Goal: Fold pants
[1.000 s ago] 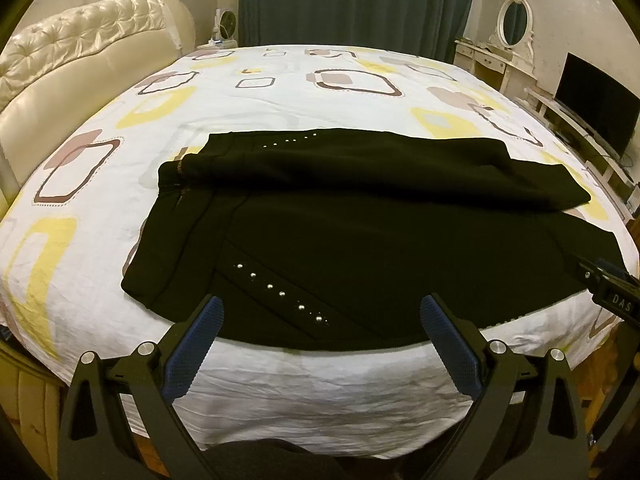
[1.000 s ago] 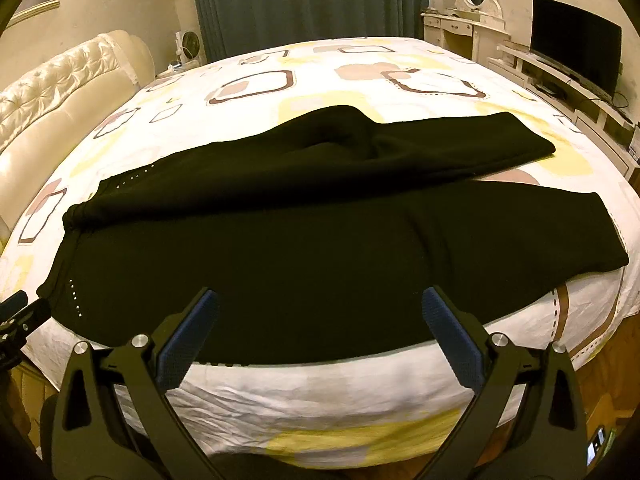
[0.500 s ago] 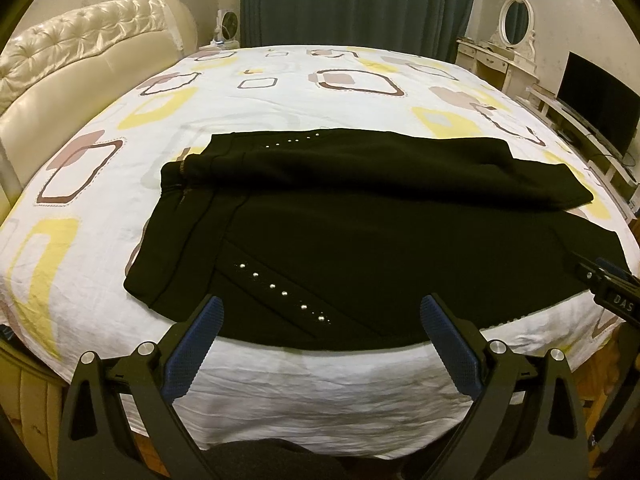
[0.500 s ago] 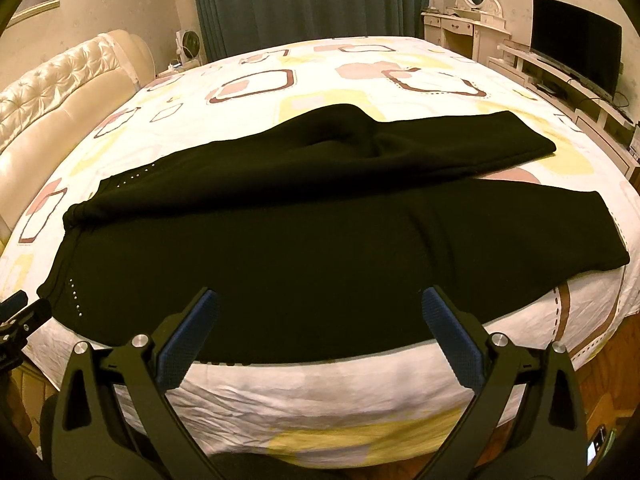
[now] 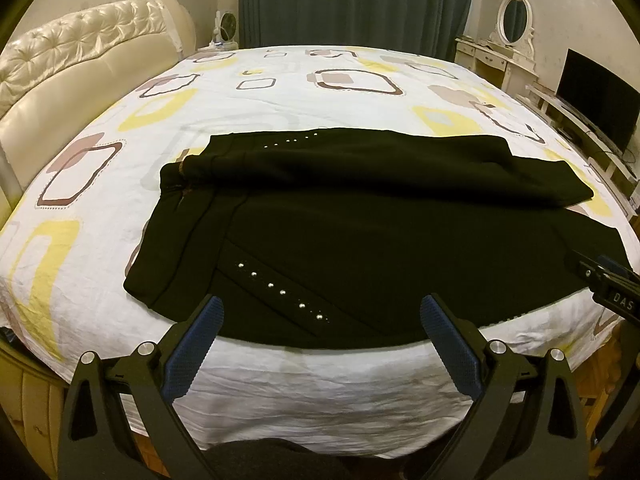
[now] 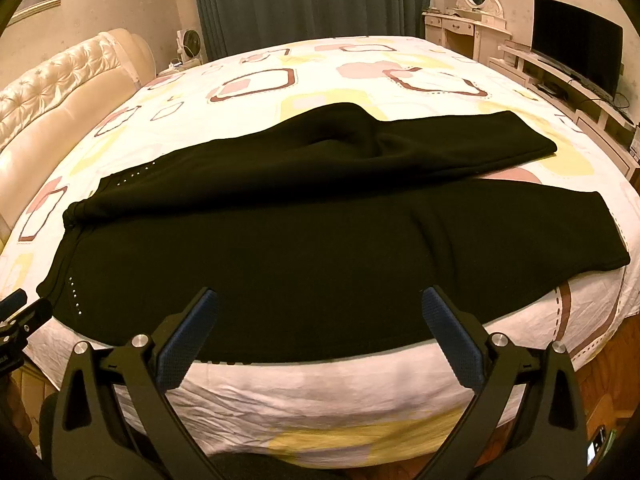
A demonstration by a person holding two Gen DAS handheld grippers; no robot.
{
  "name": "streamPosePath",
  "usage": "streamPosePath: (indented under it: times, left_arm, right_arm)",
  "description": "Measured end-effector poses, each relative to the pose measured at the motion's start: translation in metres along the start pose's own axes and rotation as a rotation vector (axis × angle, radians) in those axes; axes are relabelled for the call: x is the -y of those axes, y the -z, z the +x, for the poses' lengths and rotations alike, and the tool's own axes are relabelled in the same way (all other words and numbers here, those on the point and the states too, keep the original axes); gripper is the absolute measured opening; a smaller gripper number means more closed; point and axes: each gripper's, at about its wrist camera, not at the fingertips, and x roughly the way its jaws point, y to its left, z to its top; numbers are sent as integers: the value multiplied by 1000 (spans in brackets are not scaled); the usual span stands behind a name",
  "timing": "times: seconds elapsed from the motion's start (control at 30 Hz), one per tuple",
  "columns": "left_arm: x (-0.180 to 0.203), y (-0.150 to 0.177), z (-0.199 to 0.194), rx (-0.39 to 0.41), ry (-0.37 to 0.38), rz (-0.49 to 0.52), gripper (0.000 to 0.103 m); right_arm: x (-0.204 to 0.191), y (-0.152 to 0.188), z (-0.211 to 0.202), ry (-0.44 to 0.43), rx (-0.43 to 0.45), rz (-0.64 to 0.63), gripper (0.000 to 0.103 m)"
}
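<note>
Lying spread along the near edge of the bed (image 5: 280, 96), the black pants (image 5: 360, 240) were untouched. The left gripper (image 5: 320, 316) and right gripper (image 6: 320, 308) were held wide apart, empty. The near hem was best pinched at both ends together.

1. Pants (image 5: 360, 248) lie spread across the near half of the bed (image 5: 280, 92), waistband to the left, legs running right.
2. The far leg (image 6: 440, 148) lies behind the near leg (image 6: 500, 232).
3. A headboard (image 5: 80, 64) stands left; a television (image 6: 576, 40) right.
</note>
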Motion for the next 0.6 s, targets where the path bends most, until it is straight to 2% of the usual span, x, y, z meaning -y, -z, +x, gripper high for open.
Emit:
streamPosePath:
  times: [0.6]
  left_arm:
    - [2, 0, 0, 0, -1, 1, 98]
  right_arm:
    - [-2, 2, 4, 0, -9, -1, 101]
